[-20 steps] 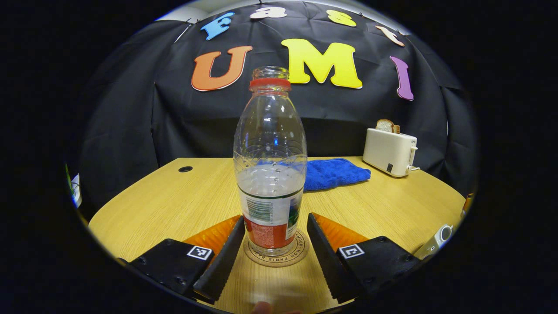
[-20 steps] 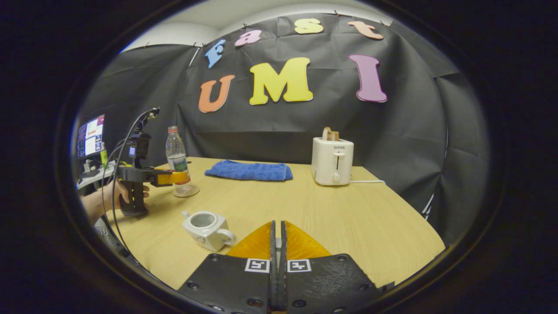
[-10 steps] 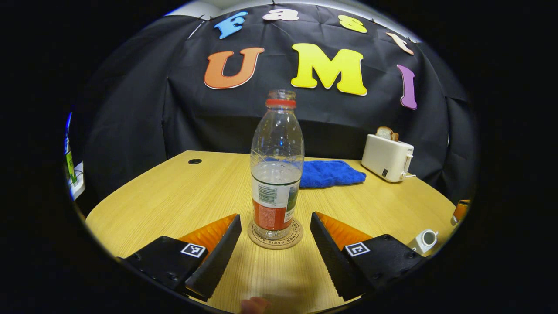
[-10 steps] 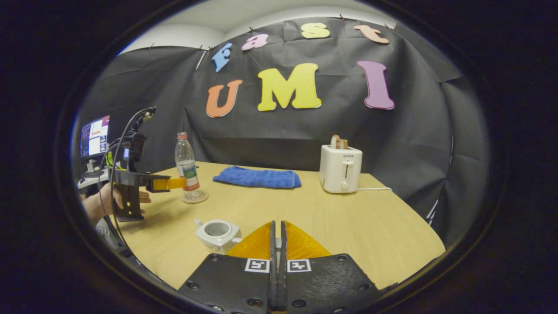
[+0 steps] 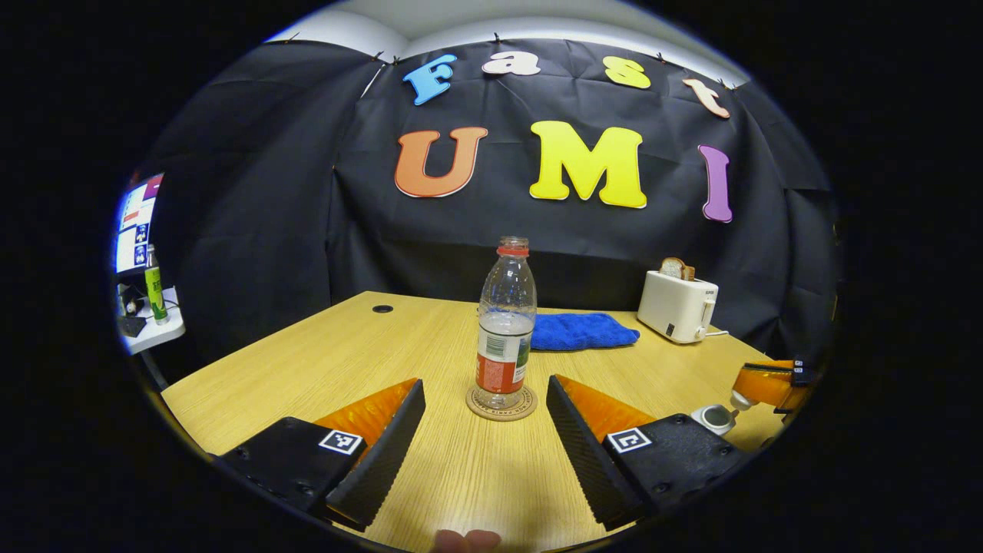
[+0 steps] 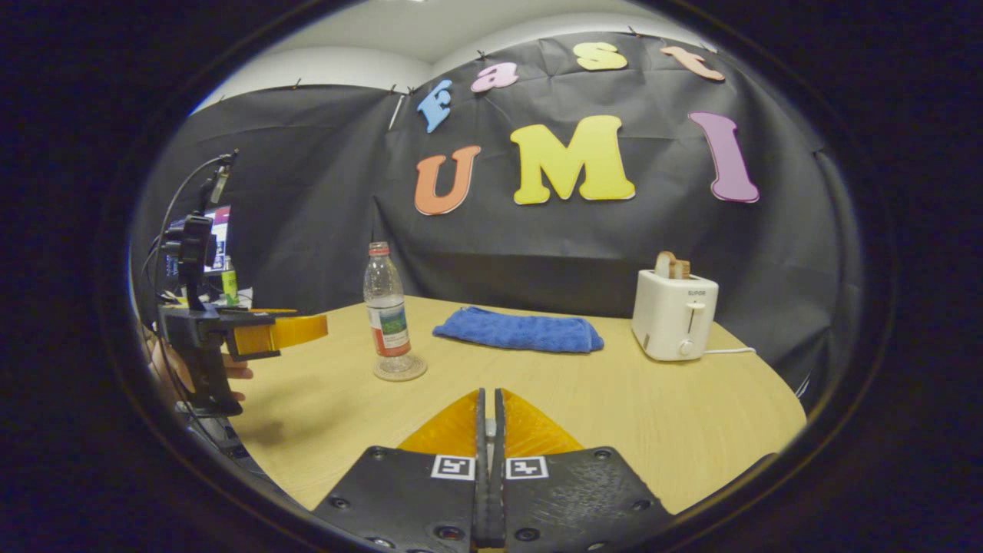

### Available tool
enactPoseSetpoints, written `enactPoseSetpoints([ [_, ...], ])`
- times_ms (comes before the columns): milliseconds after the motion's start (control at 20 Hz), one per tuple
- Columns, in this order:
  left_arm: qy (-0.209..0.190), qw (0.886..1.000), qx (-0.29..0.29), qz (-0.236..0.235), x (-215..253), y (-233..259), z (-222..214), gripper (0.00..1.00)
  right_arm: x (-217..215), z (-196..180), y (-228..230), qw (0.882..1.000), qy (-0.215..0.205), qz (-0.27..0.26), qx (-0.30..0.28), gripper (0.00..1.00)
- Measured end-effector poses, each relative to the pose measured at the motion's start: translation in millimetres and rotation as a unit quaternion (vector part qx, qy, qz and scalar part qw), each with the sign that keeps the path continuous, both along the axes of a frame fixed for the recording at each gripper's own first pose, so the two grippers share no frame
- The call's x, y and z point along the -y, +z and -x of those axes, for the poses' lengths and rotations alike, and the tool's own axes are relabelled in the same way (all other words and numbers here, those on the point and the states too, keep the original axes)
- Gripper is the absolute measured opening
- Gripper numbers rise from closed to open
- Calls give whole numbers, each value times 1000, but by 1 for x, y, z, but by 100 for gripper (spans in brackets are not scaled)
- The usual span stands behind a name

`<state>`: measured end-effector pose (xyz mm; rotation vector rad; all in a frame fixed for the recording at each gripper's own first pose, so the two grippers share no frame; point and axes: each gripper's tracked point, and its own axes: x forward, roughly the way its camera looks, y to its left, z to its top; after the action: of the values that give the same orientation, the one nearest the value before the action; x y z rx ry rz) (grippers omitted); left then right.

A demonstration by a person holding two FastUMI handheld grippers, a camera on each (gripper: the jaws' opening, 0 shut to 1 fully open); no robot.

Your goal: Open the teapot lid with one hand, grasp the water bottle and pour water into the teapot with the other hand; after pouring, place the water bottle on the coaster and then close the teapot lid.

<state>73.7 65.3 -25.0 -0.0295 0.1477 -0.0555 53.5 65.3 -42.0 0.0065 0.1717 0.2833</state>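
A clear water bottle (image 5: 505,330) with a red neck ring, no cap and a little water stands upright on a round coaster (image 5: 501,405). My left gripper (image 5: 484,382) is open, a short way back from the bottle, with nothing between its fingers. At the right edge of the left gripper view sits the white teapot (image 5: 714,417), its top open. My right gripper (image 5: 749,392) hovers just above it, with a small white piece, the lid, at its tips. In the right gripper view my right gripper (image 6: 488,395) is shut. The bottle (image 6: 386,315) and my left gripper (image 6: 319,329) stand to its left.
A folded blue towel (image 5: 581,332) lies behind the bottle. Farther right stands a white toaster (image 5: 676,306) with bread in it. There is a cable hole (image 5: 382,309) in the wooden table (image 5: 307,361). A hand (image 6: 173,369) holds the left gripper at the table's near-left edge.
My left gripper has drawn back from the bottle, which stays on the coaster. The right gripper view has shifted, and the teapot has dropped out of it.
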Motion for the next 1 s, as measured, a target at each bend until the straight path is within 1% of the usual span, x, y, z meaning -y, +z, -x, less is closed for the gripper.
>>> enactPoseSetpoints([
  [100, 8, 1000, 11, -11, -4, 4, 13, 99, -8, -4, -2, 1000, 7, -3, 1, 0],
  [200, 11, 1000, 20, -7, -4, 8, 22, 99, -12, -5, -4, 1000, 12, -6, 2, 0],
  [550, 18, 999, 27, 1, 0, 12, 25, 99, -16, -8, -16, 1000, 18, -6, 1, 0],
  [950, 6, 999, 38, -2, 14, 23, 24, 99, -16, -9, -28, 1000, 15, 1, -4, 0],
  [1000, 2, 999, 41, -4, 18, 24, 24, 99, -17, -7, -28, 1000, 16, 5, -4, 2],
])
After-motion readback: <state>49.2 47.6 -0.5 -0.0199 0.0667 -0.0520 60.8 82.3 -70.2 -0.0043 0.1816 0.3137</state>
